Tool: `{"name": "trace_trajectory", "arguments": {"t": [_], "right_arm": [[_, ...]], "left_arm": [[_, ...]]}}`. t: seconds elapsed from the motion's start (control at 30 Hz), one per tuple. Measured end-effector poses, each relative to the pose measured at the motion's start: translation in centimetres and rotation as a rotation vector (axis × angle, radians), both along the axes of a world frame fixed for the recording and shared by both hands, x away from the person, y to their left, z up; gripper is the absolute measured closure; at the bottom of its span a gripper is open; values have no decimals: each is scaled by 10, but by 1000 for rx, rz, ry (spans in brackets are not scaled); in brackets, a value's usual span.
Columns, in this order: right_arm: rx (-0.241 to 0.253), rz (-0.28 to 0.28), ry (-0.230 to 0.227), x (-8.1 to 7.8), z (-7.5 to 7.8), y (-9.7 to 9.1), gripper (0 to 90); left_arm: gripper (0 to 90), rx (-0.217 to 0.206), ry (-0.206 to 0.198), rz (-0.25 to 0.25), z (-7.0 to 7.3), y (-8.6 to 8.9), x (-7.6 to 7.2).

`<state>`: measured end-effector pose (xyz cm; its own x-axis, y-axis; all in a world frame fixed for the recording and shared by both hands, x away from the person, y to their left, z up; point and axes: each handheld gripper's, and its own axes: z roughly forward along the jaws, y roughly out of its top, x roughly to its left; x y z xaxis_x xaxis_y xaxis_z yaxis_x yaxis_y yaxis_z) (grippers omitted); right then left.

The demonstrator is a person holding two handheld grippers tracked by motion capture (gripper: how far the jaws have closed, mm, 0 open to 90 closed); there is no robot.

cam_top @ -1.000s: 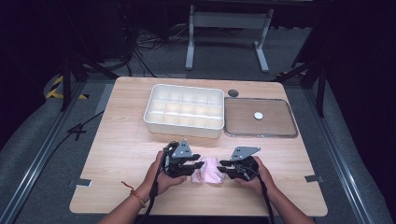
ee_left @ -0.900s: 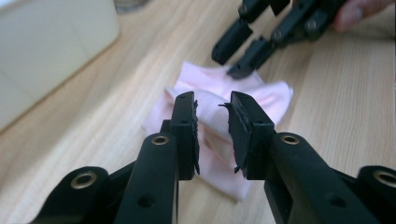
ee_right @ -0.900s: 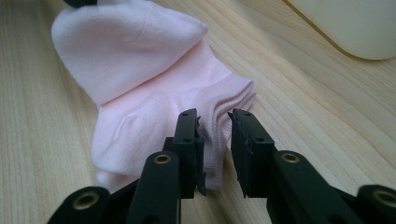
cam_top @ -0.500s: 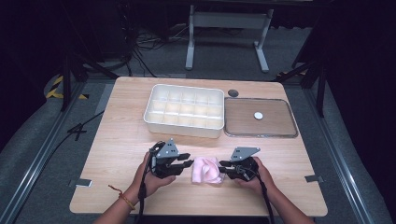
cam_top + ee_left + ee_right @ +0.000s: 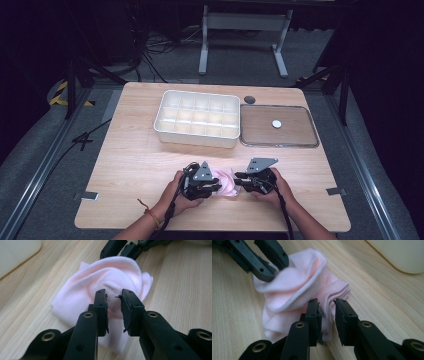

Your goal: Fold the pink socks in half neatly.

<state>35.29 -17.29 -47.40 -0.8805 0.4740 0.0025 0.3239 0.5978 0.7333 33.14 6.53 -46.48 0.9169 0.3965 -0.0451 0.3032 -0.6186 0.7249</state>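
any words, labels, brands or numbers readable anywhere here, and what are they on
None: no readable text in any view.
Pink cloth: plain, no tag or print visible.
White compartment tray: unmarked.
Left gripper and right gripper: black jaws with bare screw holes, no lettering.
Flat tray with a white disc: no markings legible.
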Motion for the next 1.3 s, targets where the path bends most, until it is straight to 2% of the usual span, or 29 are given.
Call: {"name": "trace_trajectory", "arguments": {"t": [0.1, 0.3, 0.43, 0.57, 0.67, 0.83, 0.9, 1.0, 1.1, 1.23, 1.3], "right_arm": [[-2, 2, -1, 0, 0, 0, 735], [-6, -4, 0, 0, 1, 0, 707], [-10, -15, -22, 0, 7, -2, 687], [27, -44, -52, -3, 18, -5, 641], [75, -58, -51, -3, 22, -5, 628], [81, -50, -45, -5, 21, 2, 595], [79, -44, -34, -6, 19, 5, 590], [37, -24, -37, -5, 13, 10, 582], [11, -32, -22, -3, 7, 11, 582], [-11, -28, -9, -3, 2, 11, 590], [-29, -23, -13, -4, 0, 13, 590]], "left_arm": [[743, 20, 1, -8, -6, -9, 1], [741, 16, -3, -6, -10, -10, 0], [741, 17, -14, -10, -11, -9, 0], [740, 12, -12, -9, -11, -9, 0], [737, 10, -11, -8, -11, -9, 0], [736, 5, -12, -4, -11, -9, -1], [734, 11, -13, -8, -11, -9, -1], [717, 11, -11, -3, -11, -9, -2], [676, 16, -6, -3, -9, -5, -2], [619, -6, 3, 19, -3, 4, -4], [573, -34, 14, 59, 3, 13, -5]]}}
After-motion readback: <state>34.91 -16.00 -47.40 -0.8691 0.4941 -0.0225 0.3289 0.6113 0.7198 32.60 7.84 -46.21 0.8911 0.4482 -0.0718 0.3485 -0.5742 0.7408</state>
